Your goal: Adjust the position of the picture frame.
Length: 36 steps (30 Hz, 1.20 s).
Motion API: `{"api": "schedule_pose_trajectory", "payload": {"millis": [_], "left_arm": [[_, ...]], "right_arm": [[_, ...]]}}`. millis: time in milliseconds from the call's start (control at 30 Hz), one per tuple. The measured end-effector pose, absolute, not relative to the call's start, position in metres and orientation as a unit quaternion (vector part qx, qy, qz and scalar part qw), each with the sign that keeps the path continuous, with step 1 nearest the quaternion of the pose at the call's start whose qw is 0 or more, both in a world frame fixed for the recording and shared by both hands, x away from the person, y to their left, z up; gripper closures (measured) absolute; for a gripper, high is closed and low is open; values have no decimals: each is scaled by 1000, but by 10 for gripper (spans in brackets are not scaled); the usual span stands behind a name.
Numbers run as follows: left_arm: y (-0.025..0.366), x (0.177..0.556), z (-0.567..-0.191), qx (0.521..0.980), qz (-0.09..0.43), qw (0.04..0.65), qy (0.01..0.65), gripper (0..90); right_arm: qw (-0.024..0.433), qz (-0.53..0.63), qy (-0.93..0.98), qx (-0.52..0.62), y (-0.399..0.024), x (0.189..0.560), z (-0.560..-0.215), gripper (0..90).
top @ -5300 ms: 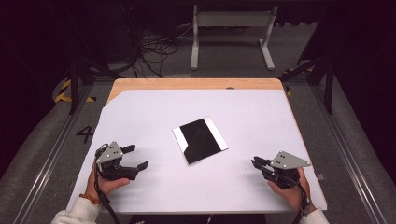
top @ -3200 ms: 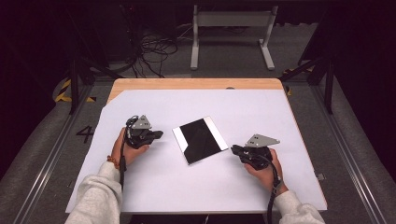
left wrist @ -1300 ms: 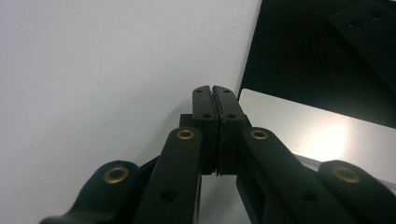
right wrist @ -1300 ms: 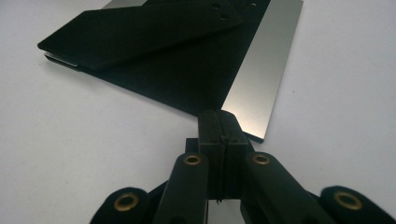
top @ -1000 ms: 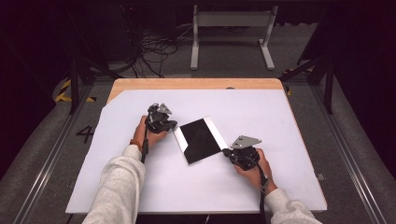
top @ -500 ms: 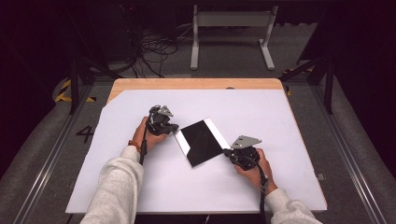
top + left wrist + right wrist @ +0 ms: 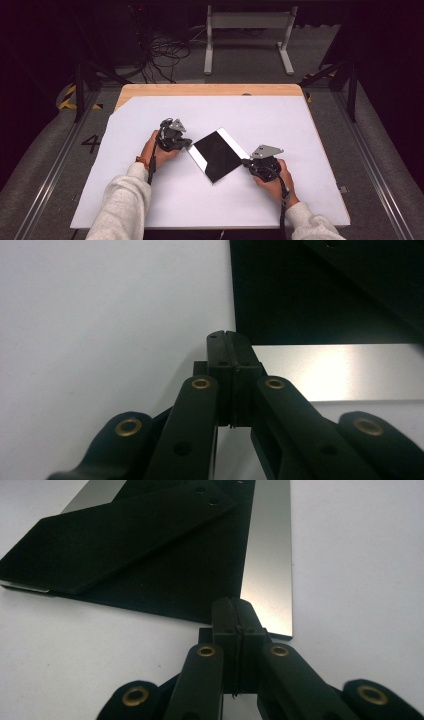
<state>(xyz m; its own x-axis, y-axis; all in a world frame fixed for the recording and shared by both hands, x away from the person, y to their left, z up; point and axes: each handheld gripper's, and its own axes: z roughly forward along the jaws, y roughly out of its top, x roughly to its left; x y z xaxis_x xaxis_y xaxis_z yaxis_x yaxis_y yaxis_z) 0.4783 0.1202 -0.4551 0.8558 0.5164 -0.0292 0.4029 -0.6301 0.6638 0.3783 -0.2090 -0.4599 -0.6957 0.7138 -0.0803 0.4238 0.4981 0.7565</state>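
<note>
High view: closed left gripper (image 7: pixel 187 143) and right gripper (image 7: pixel 246 161) flank black-and-silver plate (image 7: pixel 218 154).

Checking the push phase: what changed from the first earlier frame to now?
Both hands came in from the table's near corners; the left gripper and right gripper, jaws shut, now press tips against opposite edges of the mirror plate. The plate has turned from a slight tilt to a diamond. Nothing was gripped. The white sheet stayed put.

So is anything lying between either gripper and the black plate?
Nothing visible. The left gripper and right gripper, both shut, sit at opposite corners of the black plate, with just bare white table cover around them.
</note>
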Motion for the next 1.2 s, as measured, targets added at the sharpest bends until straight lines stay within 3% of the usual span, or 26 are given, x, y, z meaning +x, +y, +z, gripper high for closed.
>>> {"api": "schedule_pose_trajectory", "payload": {"millis": [1200], "left_arm": [[122,421,-458,905,69,358,217,900]], "right_arm": [[207,363,835,359,-218,384,-459,900]]}}
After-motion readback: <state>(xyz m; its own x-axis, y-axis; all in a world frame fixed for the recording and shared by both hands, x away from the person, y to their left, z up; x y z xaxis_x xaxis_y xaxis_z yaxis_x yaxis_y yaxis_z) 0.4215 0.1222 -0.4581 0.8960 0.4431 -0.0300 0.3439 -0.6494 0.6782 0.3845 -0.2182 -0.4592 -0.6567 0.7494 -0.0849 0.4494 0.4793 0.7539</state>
